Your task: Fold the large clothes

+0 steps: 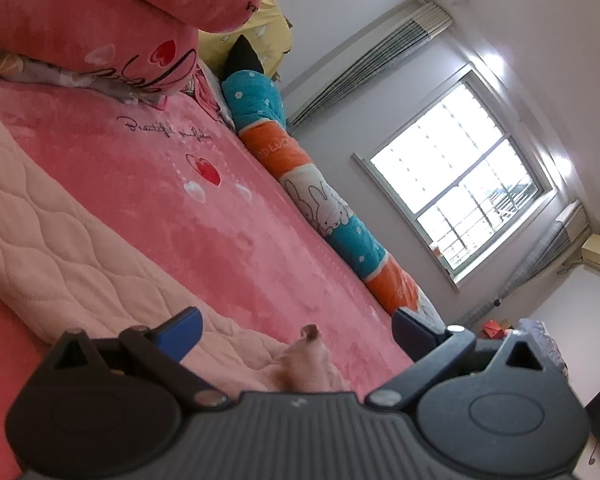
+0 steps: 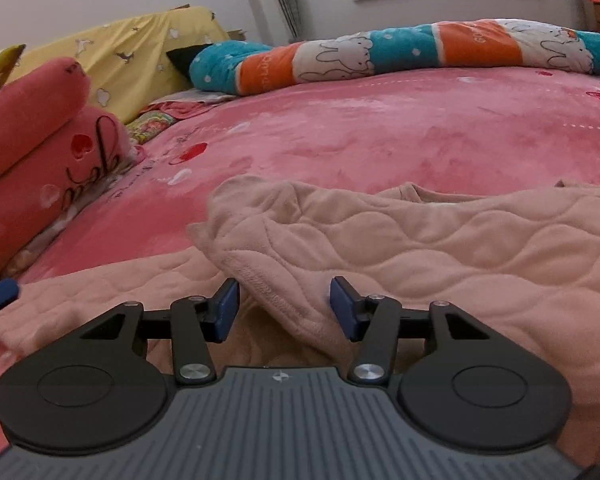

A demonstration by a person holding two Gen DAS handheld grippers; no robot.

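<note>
On the pink bedspread the quilted garment runs sideways; its folded edge lies between the right gripper pads, parted and unclamped, while the left gripper gapes empty

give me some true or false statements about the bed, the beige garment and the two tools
1. The quilted beige garment lies on a pink bedspread. True.
2. The right tool is clamped shut on the garment. False: its jaws stand apart, a fold of cloth between them, unpressed.
3. The left tool is open. True.
4. The long bolster with rabbits is plain green. False: it has teal, orange and white bands.
5. The garment is folded into a neat square. False: it is rumpled.
</note>
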